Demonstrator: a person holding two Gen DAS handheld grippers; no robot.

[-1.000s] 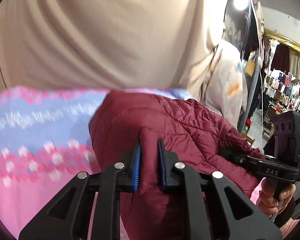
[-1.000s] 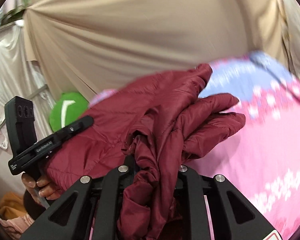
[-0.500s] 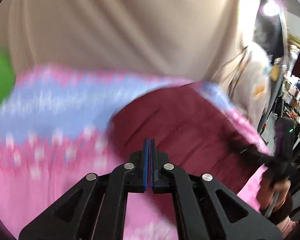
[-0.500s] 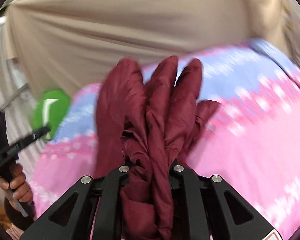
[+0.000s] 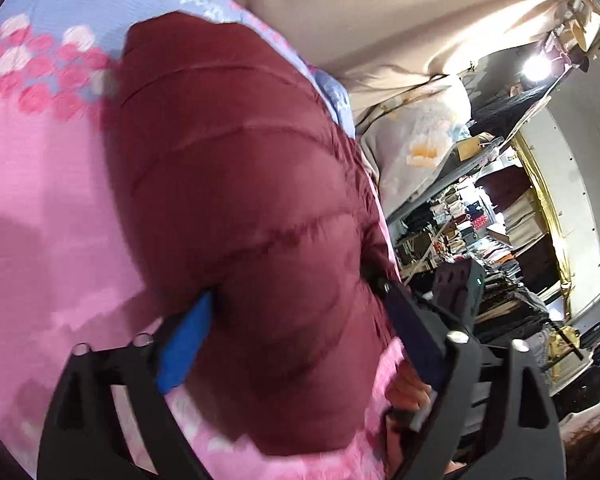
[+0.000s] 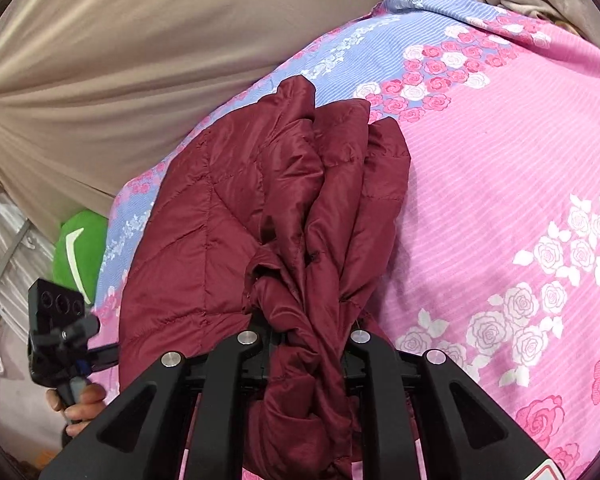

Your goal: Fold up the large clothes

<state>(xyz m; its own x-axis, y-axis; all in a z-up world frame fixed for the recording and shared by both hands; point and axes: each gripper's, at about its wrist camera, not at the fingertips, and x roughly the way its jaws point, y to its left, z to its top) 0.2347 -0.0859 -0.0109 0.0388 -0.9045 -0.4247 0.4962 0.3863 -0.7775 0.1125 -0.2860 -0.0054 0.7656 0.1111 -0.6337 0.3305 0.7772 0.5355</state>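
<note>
A maroon quilted jacket [image 5: 240, 180] lies folded in a thick bundle on the pink and blue flowered bedsheet [image 5: 40, 184]. My left gripper [image 5: 296, 292] straddles its near end. Its jaws are opening wide, the blue pad [image 5: 188, 344] is beside the jacket's left flank, and the jacket bulges between the fingers. In the right wrist view the jacket [image 6: 220, 220] stretches away over the sheet [image 6: 500, 160]. My right gripper [image 6: 306, 320] is shut on a bunched, twisted wad of its fabric. The left gripper's body [image 6: 60, 320] shows at the lower left, held by a hand.
A beige curtain [image 6: 140, 60] hangs behind the bed. A green cushion [image 6: 80, 248] sits at the bed's far left corner. Past the bed's right edge stand a pale flowered cloth [image 5: 420, 140] and crowded shop shelves [image 5: 460, 232].
Both grippers came down to the bed with the jacket. The left gripper, pinching a fold a second ago and shut half a second ago, now stands wide. The right keeps its grip.
</note>
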